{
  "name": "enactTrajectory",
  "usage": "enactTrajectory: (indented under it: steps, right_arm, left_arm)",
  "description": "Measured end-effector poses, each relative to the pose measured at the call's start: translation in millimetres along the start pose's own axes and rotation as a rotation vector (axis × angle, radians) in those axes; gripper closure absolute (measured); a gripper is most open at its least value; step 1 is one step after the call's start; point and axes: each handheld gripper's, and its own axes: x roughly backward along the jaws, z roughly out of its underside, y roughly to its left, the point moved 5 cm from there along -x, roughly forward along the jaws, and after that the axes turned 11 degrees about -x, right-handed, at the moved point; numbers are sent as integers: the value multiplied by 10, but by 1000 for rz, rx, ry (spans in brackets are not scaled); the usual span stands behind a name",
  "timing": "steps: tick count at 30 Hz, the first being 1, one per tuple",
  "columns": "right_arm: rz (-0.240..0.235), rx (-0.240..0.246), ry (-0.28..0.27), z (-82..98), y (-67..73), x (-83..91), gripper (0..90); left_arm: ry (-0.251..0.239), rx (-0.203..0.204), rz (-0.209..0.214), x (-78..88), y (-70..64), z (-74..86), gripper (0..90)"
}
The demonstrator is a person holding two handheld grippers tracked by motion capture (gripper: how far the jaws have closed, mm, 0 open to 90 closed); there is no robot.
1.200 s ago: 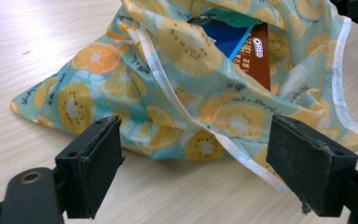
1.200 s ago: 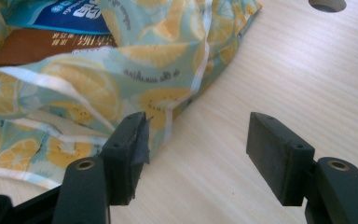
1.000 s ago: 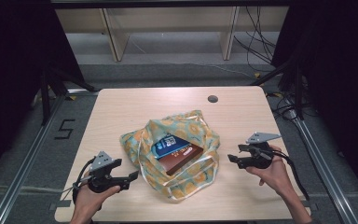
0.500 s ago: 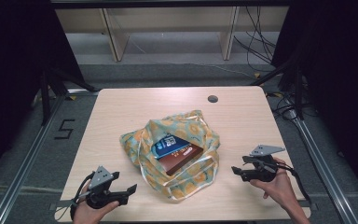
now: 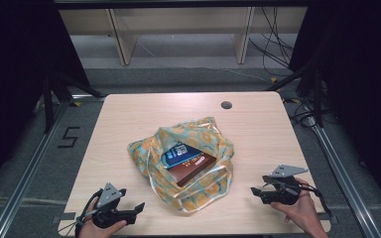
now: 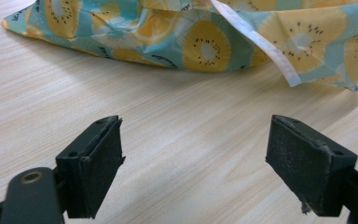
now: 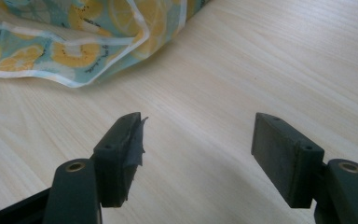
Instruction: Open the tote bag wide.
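Between both gaping hand-held grippers lies the fruit-print bag (image 5: 188,168).

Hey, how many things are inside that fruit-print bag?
2 visible: a blue packet toward the bag's far side, a brown book nearer the person. The fabric may hide more.

Lies crumpled and open-mouthed mid-table: a fruit-print cloth bag (image 5: 198,144) in teal and yellow, white-edged handles slack. Holds a blue packet (image 5: 178,153) beside a flat brown box (image 5: 191,171), both tilted and half-tucked inside.
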Motion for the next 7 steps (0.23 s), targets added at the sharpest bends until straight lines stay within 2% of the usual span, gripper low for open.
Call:
enactTrajectory:
  steps: [2, 3, 4, 6, 7]
  right_arm:
    - [4, 12, -14, -4, -15, -16, 346]
    - [10, 25, -8, -8, -31, -16, 346]
    - [11, 28, -10, -6, -34, -26, 346]
    - [12, 38, -10, 2, -45, -43, 345]
    - [10, 16, 5, 18, -29, -43, 345]
  left_arm:
    - [-7, 17, -8, -19, 6, 9, 173]
    - [12, -3, -2, -4, 21, 21, 173]
    - [16, 3, -4, -3, 21, 21, 173]
    - [-18, 25, -11, -25, 11, 3, 173]
    - [-6, 10, -12, -18, 25, 13, 173]
